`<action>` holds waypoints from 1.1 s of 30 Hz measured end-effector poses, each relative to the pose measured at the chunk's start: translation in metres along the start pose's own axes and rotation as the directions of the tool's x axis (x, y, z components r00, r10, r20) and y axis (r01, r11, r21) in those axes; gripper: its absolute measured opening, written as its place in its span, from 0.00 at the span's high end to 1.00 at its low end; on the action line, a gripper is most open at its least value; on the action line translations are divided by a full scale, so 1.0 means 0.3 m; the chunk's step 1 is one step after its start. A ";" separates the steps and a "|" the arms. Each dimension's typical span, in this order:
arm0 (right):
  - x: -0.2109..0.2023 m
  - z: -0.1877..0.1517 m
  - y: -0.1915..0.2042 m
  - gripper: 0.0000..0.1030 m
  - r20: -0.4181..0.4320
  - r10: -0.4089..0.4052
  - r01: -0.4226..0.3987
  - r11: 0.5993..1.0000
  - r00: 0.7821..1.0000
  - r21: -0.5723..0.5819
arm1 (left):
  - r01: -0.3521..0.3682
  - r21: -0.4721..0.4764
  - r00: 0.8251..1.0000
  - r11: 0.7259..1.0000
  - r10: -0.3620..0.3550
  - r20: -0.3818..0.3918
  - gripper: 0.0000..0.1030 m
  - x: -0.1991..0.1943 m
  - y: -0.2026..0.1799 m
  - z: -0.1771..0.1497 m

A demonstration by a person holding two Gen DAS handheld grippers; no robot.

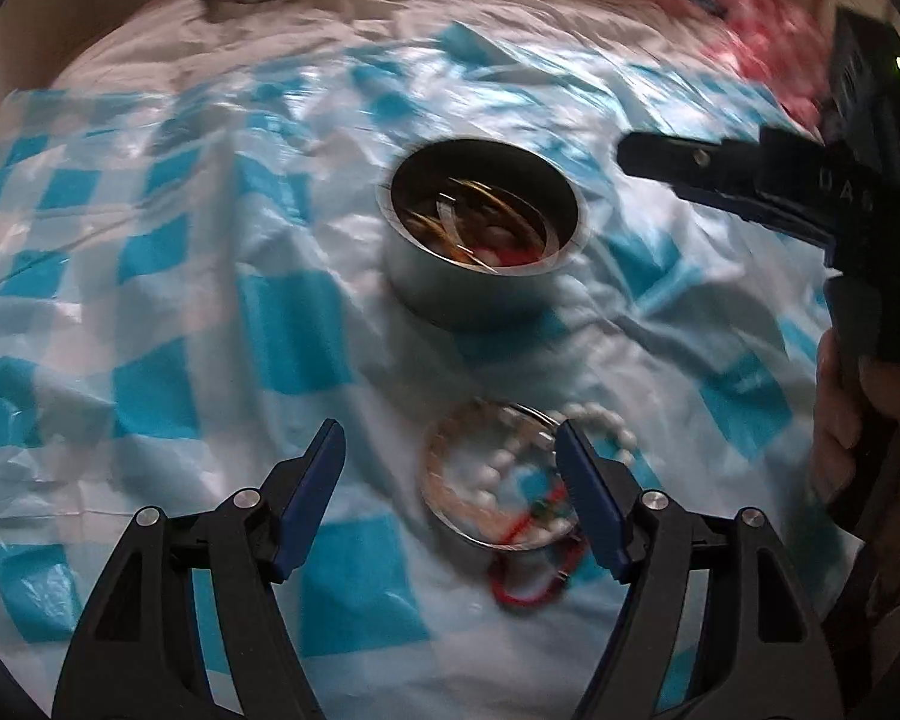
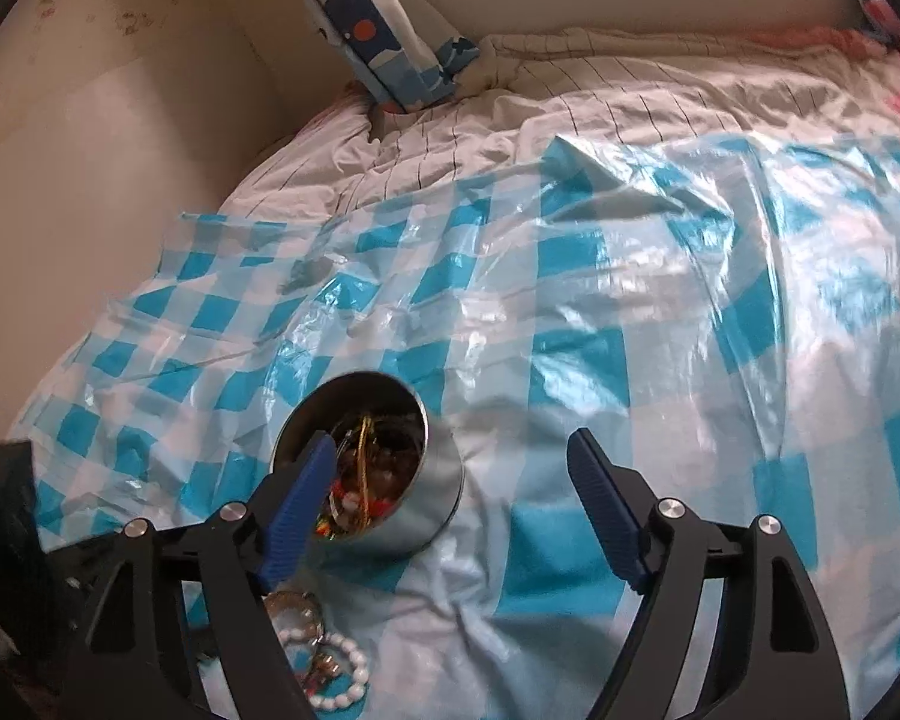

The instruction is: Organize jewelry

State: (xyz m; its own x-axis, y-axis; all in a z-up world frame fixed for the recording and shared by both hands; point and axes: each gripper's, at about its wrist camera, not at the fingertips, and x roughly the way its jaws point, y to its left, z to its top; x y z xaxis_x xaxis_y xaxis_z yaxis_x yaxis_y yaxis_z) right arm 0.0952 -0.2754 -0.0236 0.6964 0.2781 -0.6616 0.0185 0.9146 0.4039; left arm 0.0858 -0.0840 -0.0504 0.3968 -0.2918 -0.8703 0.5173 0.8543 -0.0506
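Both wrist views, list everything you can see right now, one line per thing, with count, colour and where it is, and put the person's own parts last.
metal tin: one, silver, upright on the checkered sheet, holding gold bangles and red and white beads.
white bead bracelet: one, white, on the sheet in front of the tin.
red bracelet: one, red, nearest edge of the loose pile.
bangle: one seen clearly, silvery, ringing the loose pile.
checkered sheet: one, blue and white plastic, spread over the bed.
bedsheet: one, pale with thin stripes, beneath the plastic.
pillow: one, blue and white print, against the wall.
pink cloth: one, far right, blurred.
left gripper: black with blue pads, open above the pile.
right gripper: same, open, beside the tin.
hand: one, gripping the right gripper's handle.
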 end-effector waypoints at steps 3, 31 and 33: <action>-0.036 -0.043 -0.003 0.26 -0.005 0.011 -0.010 1.000 1.000 0.024 | -0.020 0.046 1.000 0.999 0.020 -0.001 0.22 0.010 -0.048 -0.014; 0.032 -0.145 0.049 0.20 -0.162 -0.038 0.028 0.998 0.986 -0.059 | 0.032 -0.143 0.997 0.989 -0.022 0.072 0.42 -0.067 0.094 -0.037; 0.061 -0.164 0.092 0.20 -0.192 -0.037 0.013 0.992 0.981 -0.122 | 0.026 -0.188 0.996 0.982 -0.010 0.086 0.42 -0.082 0.134 -0.038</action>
State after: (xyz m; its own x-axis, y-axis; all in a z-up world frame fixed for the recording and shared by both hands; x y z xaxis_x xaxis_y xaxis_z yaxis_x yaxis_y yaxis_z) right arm 0.0732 -0.2306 -0.0555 0.5445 0.2953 -0.7850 -0.0595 0.9472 0.3150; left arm 0.0883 -0.0376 -0.0366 0.4556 -0.3360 -0.8244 0.3755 0.9121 -0.1642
